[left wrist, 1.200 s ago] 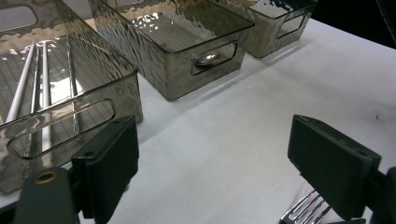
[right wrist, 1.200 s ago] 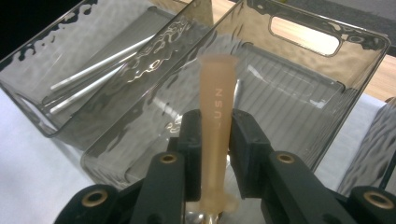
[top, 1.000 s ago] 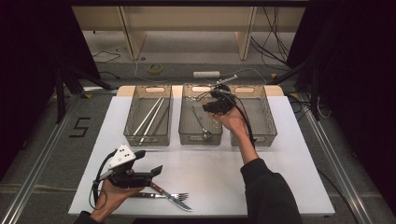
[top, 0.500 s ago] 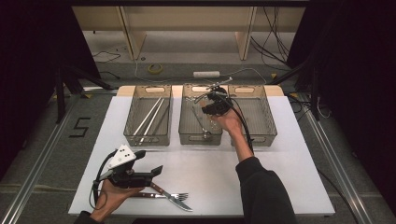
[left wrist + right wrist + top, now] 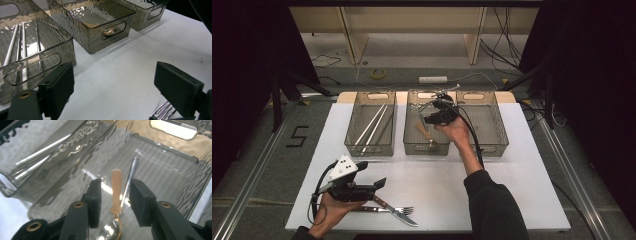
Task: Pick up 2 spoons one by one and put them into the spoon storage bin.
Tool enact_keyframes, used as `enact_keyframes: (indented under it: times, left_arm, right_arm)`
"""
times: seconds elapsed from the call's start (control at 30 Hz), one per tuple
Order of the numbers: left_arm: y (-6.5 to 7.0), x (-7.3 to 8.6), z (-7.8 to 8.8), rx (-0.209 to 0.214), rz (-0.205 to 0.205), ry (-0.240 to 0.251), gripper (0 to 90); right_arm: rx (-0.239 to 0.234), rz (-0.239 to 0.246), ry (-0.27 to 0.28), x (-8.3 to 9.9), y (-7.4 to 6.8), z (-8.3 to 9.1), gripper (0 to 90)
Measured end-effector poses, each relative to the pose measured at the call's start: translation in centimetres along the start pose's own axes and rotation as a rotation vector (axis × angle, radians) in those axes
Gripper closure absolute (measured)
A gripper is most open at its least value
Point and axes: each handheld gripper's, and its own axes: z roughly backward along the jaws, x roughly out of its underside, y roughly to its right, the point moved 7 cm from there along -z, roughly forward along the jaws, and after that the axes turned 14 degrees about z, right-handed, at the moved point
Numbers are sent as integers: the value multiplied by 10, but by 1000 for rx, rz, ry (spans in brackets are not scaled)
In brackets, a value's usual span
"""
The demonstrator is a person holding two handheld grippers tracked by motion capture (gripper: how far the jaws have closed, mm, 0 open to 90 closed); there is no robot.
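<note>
The right claw [image 5: 113, 203] hangs over the middle bin [image 5: 412, 145], its jaws parted a little and just now opening, with the pink-handled spoon [image 5: 115, 202] seen between them but free of both pads. In the right gripper view the spoon lies on the bin's ribbed floor, its handle pointing away from the claw and its shiny bowl nearest the claw. A thin metal utensil [image 5: 131, 176] lies just beside the spoon's handle. In the high view the spoon [image 5: 427, 136] rests toward the near end of that bin. The left bin [image 5: 352, 145] holds a pair of pale chopsticks [image 5: 371, 125]; the right bin [image 5: 499, 135] stands just beside the middle one. Well apart, at the near edge of the white tabletop [image 5: 512, 190], the left claw [image 5: 379, 184] rests with jaws wide and nothing between them, close to a fork [image 5: 399, 211] and a knife [image 5: 394, 212].
</note>
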Motion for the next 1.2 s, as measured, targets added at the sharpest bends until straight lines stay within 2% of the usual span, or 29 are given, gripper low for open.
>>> enact_keyframes:
  times: [0.1,0.43,0.47,0.73,1.03,1.2]
  left_arm:
    - [0,0,0,0,-1,0,161]
    - [0,1,-1,-3,-8,-11,160]
    - [0,1,-1,-4,-8,-12,160]
    - [-1,1,-2,-4,0,-11,161]
    - [-2,1,-2,-7,0,-17,160]
    - [-2,1,-2,-7,3,-16,161]
  right_arm:
    - [-18,-4,15,-1,-2,5,592]
    - [-90,52,80,3,-26,35,441]
    - [-91,69,85,4,-29,39,433]
    - [-110,100,128,21,-43,64,381]
    - [-139,99,193,44,-58,84,347]
    - [-137,104,219,55,-64,93,337]
